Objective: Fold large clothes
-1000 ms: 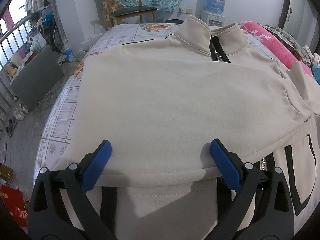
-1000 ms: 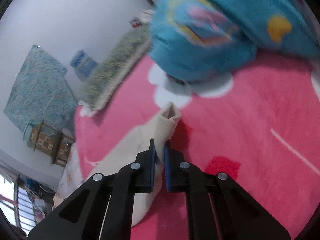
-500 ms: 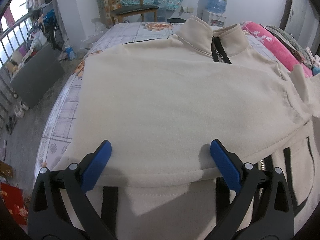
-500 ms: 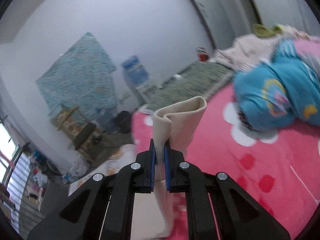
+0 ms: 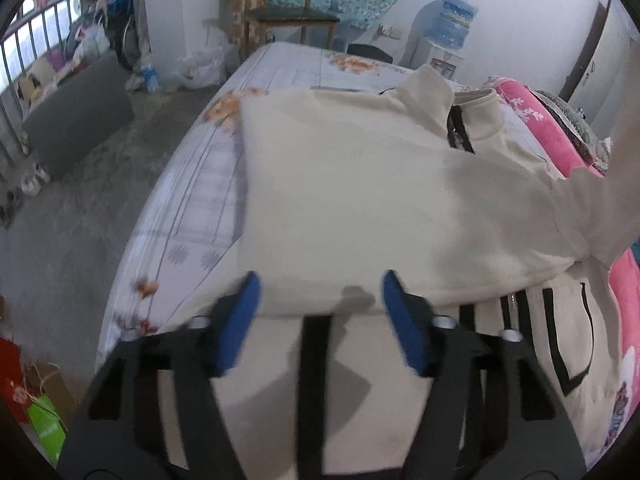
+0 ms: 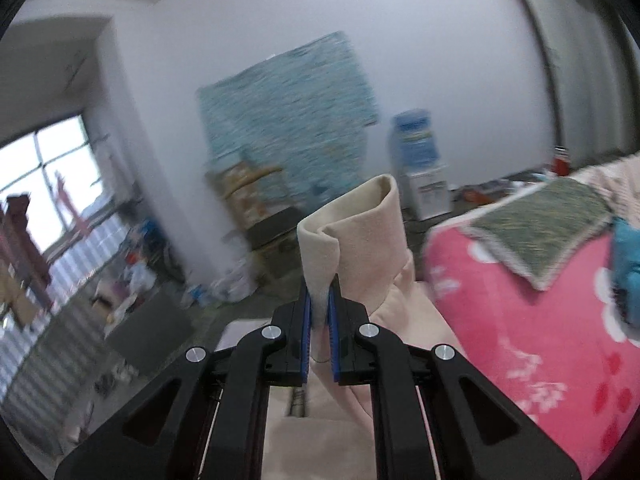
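A cream zip-up jacket with black stripes lies spread on the bed, one sleeve folded across its body. My left gripper hovers over the folded sleeve's near edge. Its jaws are closing, and the blue pads press on nothing. The jacket's other sleeve rises off the bed at the right edge of the left wrist view. My right gripper is shut on that sleeve's cuff and holds it up in the air, with the rest of the sleeve hanging below.
A pink flowered blanket lies along the right side of the bed, with a green mat and a blue blanket on it. The checked sheet ends at the grey floor on the left. A chair and a water dispenser stand beyond the bed.
My right gripper has lifted the cuff off the pink blanket and swung it up, the view rolling upright. My left gripper's jaws have narrowed and it has drawn back from the jacket.
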